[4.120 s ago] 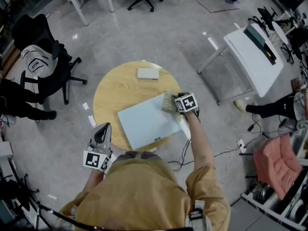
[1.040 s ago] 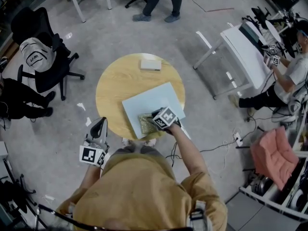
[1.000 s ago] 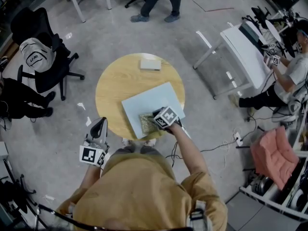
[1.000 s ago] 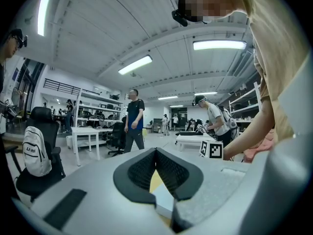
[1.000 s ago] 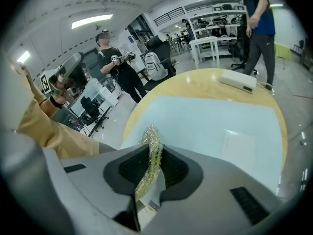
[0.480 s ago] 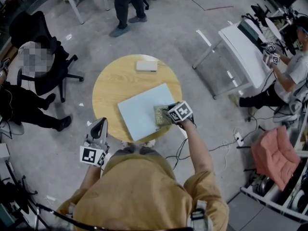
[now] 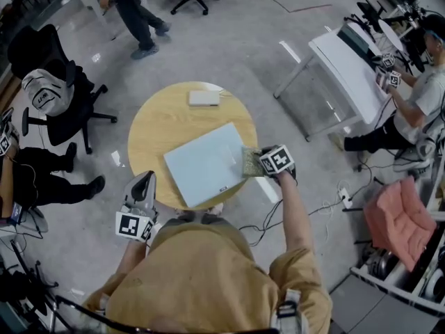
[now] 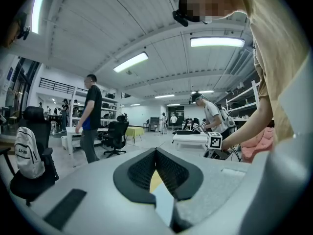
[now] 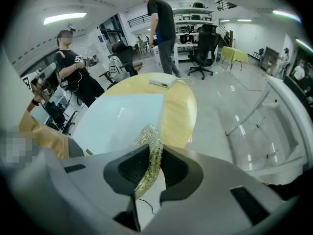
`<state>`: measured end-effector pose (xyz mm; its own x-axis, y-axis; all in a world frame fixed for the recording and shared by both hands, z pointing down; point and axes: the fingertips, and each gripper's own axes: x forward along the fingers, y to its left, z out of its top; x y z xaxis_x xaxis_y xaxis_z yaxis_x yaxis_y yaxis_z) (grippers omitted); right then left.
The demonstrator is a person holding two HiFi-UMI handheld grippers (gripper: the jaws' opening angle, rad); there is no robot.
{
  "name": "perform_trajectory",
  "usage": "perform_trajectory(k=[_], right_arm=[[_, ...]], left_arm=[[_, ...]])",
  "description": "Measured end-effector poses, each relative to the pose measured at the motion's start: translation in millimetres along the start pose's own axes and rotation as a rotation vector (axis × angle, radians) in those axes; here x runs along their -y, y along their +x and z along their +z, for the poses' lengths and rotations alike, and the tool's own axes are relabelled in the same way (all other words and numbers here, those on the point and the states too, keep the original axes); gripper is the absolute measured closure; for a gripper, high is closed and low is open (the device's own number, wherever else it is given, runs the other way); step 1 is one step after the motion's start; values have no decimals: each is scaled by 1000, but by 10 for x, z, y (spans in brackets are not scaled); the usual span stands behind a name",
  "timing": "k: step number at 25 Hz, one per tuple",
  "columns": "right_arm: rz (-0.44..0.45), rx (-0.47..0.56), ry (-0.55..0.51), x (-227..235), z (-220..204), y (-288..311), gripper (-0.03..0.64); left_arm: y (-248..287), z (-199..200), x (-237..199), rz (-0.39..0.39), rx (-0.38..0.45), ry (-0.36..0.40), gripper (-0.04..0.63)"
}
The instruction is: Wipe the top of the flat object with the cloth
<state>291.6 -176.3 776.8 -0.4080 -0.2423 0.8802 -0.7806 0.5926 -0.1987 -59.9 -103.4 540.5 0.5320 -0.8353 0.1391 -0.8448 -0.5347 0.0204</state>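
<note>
A pale blue flat board (image 7: 205,164) lies on the round wooden table (image 7: 156,120). My right gripper (image 7: 259,163) is shut on a yellow-green cloth (image 7: 250,162), which hangs at the board's right edge, partly off it. In the right gripper view the cloth (image 9: 150,155) is pinched between the jaws, with the board (image 9: 120,119) ahead and to the left. My left gripper (image 7: 145,181) is held off the table's front left edge with its jaws together and nothing in them. In its own view the left gripper (image 8: 156,152) points out across the room.
A small white box (image 7: 204,98) sits at the table's far edge, also in the right gripper view (image 9: 162,81). A black chair with a backpack (image 7: 43,92) stands left. A white desk (image 7: 348,68) and a seated person are on the right. Another person walks behind. Cables lie on the floor.
My right gripper has dragged the cloth from the board's near middle out to its right edge. The left gripper has stayed put. A person at the back has walked leftward.
</note>
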Motion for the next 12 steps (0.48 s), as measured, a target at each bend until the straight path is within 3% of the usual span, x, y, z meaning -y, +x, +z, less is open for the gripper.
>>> perform_trajectory(k=[12], right_arm=[[-180, 75, 37, 294, -170, -589, 558]], left_arm=[[169, 41, 20, -63, 8, 3, 592]])
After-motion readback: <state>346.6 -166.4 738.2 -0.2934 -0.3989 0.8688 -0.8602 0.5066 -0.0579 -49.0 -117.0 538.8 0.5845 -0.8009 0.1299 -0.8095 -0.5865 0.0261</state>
